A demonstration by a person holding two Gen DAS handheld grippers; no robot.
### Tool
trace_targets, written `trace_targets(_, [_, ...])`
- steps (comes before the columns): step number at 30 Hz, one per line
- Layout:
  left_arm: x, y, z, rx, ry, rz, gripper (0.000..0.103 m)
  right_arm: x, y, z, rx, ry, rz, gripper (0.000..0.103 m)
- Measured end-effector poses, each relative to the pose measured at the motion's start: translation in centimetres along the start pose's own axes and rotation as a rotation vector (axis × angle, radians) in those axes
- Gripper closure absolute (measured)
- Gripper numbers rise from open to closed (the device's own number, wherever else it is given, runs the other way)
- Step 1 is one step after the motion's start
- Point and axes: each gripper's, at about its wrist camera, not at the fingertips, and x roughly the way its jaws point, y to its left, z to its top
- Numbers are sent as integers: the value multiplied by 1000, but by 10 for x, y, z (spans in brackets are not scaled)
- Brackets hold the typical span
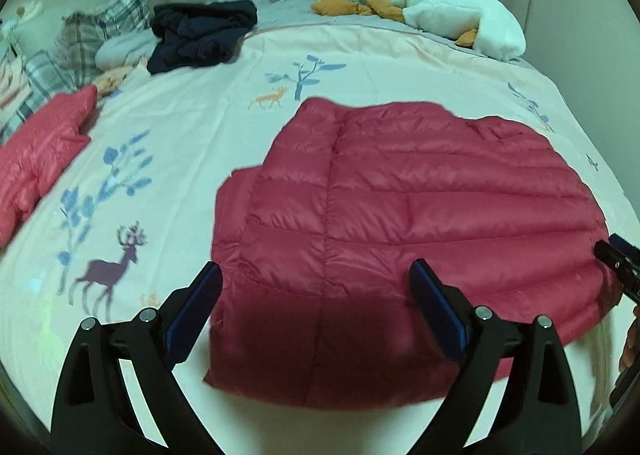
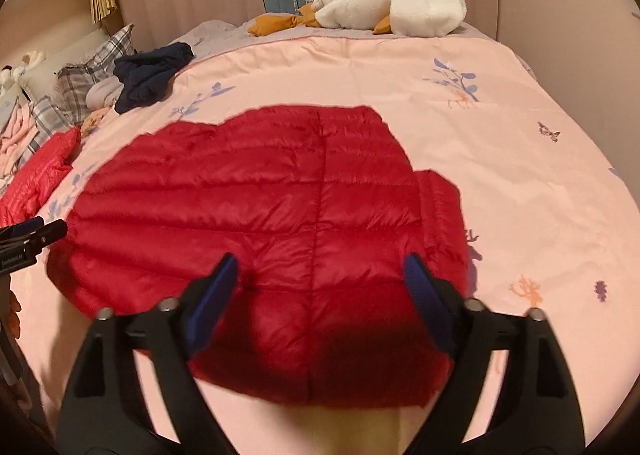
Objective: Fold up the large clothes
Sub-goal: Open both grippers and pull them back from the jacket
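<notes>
A red quilted down jacket (image 1: 400, 215) lies flat and partly folded on the bed; it also shows in the right wrist view (image 2: 260, 207). My left gripper (image 1: 316, 275) is open and empty, hovering over the jacket's near left edge. My right gripper (image 2: 320, 267) is open and empty above the jacket's near right part. The right gripper's tip shows at the right edge of the left wrist view (image 1: 618, 259). The left gripper's tip shows at the left edge of the right wrist view (image 2: 36, 235).
The pink printed bedsheet (image 1: 180, 127) covers the bed. A second pink-red jacket (image 1: 36, 159) lies at the left. A dark navy garment (image 1: 200, 35) and plaid pillows (image 1: 104, 27) sit at the far left. A white goose plush (image 2: 392, 3) lies at the back by curtains.
</notes>
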Motion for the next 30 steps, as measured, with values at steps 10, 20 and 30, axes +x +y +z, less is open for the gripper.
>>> trace_targets(10, [-102,-28,27,43,-89,-7,1,-84,29,27,-10,-28,27,2])
trace_targets(20, [-177,-37,47,3,-99,52,1,-174,48,63,4,-61,-59,2])
trace_targets(30, [-234,-50,61,38,-150,55,1,-244,76,88,-44,-110,-20,2])
